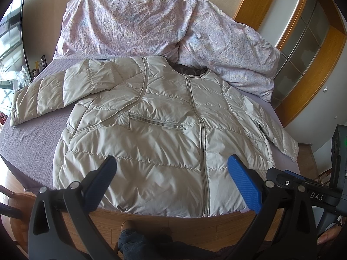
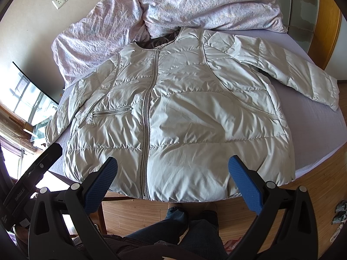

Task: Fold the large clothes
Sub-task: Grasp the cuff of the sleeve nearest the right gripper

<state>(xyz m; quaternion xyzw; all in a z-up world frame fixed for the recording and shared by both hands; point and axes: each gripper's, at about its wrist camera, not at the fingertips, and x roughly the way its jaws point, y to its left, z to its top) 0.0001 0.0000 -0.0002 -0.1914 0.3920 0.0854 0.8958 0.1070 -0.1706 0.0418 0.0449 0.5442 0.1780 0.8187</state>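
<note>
A pale grey quilted puffer jacket (image 1: 164, 134) (image 2: 180, 117) lies flat and zipped, front up, on the purple bed sheet (image 1: 32, 134), collar toward the far side. Both sleeves spread outward: one sleeve (image 1: 54, 93) to the left, the other sleeve (image 2: 288, 69) to the right. My left gripper (image 1: 171, 179) hovers open above the jacket's hem, nothing between its blue pads. My right gripper (image 2: 173, 179) also hangs open over the hem near the bed's front edge. Neither touches the cloth.
A crumpled floral duvet (image 1: 151, 26) (image 2: 195, 4) is heaped behind the jacket's collar. A wooden-framed glass door (image 1: 308, 32) stands to the right. Wooden floor (image 2: 314, 190) and the person's legs (image 2: 184, 227) lie below the bed edge. A window (image 2: 28, 101) is at left.
</note>
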